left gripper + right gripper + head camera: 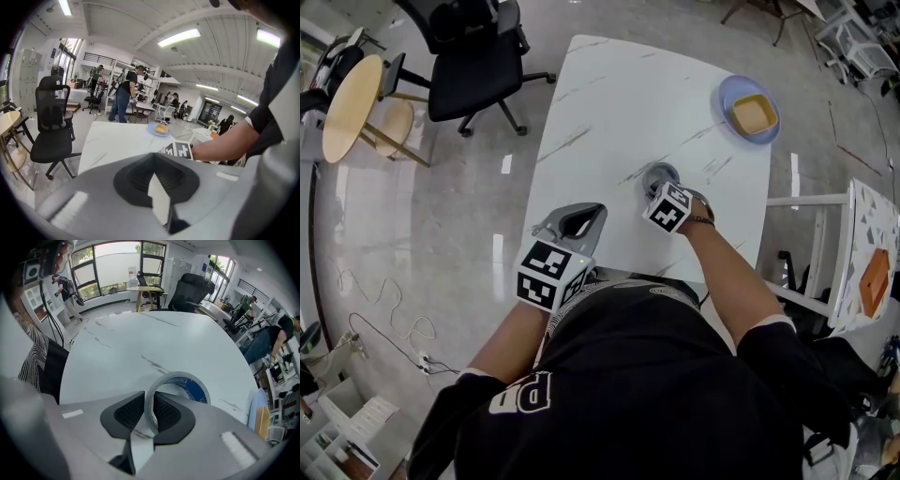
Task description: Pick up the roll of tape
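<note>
A roll of grey tape (pixel 658 173) with a blue core (pixel 189 386) sits near the middle of the white marble table (pixel 619 94). My right gripper (pixel 662 187) is shut on the roll's near wall, with one jaw inside the ring and the other outside, as the right gripper view (pixel 150 398) shows. Whether the roll is off the table I cannot tell. My left gripper (pixel 596 212) hovers at the table's near left edge, shut with nothing in it (pixel 153 154).
A blue plate (pixel 724 98) holding a yellow block (pixel 753 113) stands at the table's far right corner. Left of the table are a black office chair (pixel 473 56) and a round wooden table (pixel 349 105). A white rack (pixel 867 253) stands on the right.
</note>
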The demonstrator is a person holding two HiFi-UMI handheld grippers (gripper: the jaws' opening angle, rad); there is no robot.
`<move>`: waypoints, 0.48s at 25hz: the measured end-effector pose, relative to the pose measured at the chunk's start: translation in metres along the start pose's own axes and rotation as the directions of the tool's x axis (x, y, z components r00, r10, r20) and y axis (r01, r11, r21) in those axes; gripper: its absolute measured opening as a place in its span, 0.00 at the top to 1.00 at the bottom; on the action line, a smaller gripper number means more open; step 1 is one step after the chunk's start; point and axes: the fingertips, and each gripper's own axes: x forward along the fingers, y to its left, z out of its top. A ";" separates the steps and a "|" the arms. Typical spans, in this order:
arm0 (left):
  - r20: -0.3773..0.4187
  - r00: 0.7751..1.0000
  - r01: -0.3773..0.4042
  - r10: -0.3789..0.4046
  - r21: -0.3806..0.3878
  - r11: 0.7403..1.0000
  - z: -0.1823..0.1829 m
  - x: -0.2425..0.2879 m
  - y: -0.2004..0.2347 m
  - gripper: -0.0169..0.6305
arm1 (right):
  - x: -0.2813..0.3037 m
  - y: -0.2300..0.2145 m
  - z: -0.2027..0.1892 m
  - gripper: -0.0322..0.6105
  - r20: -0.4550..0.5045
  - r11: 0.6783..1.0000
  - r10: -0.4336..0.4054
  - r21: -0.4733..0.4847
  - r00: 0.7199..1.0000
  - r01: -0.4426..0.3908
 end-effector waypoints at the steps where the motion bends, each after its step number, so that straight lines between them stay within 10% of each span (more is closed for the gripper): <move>1: 0.000 1.000 0.000 0.000 0.002 1.000 0.000 0.000 -0.001 0.88 | 0.000 0.000 0.000 0.86 -0.001 1.000 0.002 0.006 1.000 -0.002; 12: -0.002 1.000 0.022 -0.022 0.023 0.999 0.004 0.002 -0.008 0.88 | -0.026 -0.004 0.016 0.87 0.085 0.998 -0.036 0.047 0.996 0.033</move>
